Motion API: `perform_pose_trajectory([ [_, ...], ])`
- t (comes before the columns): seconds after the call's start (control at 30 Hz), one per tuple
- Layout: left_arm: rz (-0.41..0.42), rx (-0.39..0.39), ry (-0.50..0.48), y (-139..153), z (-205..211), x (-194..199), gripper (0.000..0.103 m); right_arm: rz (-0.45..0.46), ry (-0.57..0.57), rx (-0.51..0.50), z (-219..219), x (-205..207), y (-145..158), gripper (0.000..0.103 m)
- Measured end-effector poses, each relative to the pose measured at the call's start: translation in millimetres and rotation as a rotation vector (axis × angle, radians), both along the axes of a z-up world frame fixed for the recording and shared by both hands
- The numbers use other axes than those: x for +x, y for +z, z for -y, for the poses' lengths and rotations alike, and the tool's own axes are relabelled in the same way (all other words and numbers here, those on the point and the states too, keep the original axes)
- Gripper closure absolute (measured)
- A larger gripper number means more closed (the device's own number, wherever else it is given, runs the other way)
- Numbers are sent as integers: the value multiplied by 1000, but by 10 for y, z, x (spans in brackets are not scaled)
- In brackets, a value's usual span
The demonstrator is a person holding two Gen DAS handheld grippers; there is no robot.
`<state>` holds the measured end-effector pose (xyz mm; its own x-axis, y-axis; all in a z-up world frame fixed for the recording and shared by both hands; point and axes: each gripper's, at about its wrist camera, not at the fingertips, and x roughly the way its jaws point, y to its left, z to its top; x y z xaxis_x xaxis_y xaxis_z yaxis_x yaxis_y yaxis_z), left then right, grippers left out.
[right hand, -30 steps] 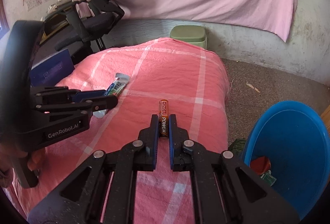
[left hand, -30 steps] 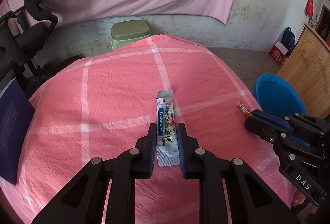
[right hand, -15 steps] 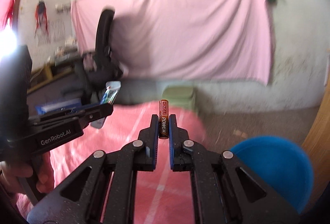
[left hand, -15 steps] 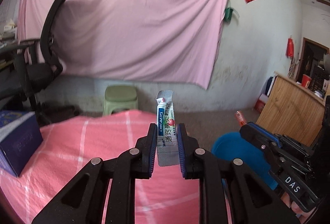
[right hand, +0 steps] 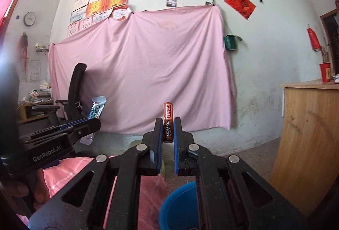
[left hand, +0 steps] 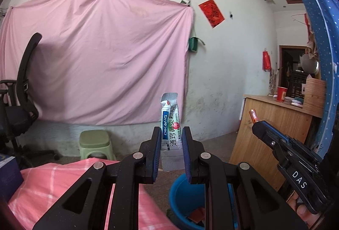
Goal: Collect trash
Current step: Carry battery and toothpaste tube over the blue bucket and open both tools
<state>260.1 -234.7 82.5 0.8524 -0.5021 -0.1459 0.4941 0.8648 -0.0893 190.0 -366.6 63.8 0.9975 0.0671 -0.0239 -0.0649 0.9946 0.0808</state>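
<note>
Your pink checked bedspread point(left hand: 53, 183) lies at lower left; the blue basin point(left hand: 184, 194) sits below the grippers. Your left gripper point(left hand: 170, 143) clamps the upright medicine sachet point(left hand: 170, 124). Your right gripper point(right hand: 168, 130) clamps the upright orange battery point(right hand: 168, 122).

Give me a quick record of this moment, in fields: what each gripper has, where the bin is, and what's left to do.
left gripper: shut on sachet, held upright
right gripper: shut on battery, held upright
blue basin: on the floor, low in both views, beside the pink bedspread
basin contents: some scraps already inside
left to do: drop both items in the basin
</note>
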Motion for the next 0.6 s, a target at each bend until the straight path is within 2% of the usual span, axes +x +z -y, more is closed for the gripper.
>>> perform_pose_trajectory([
  [0.23, 26, 29, -59, -27, 427, -65, 87, -10, -74, 4, 331, -88, -40, 72],
  [0.4, -6, 48, -81, -120, 632, 19, 87, -60, -104, 28, 542, -62, -141, 72],
  [0.6, -83, 86, -119, -279, 838, 134, 87, -148, -130, 55, 722, 20, -350, 72],
])
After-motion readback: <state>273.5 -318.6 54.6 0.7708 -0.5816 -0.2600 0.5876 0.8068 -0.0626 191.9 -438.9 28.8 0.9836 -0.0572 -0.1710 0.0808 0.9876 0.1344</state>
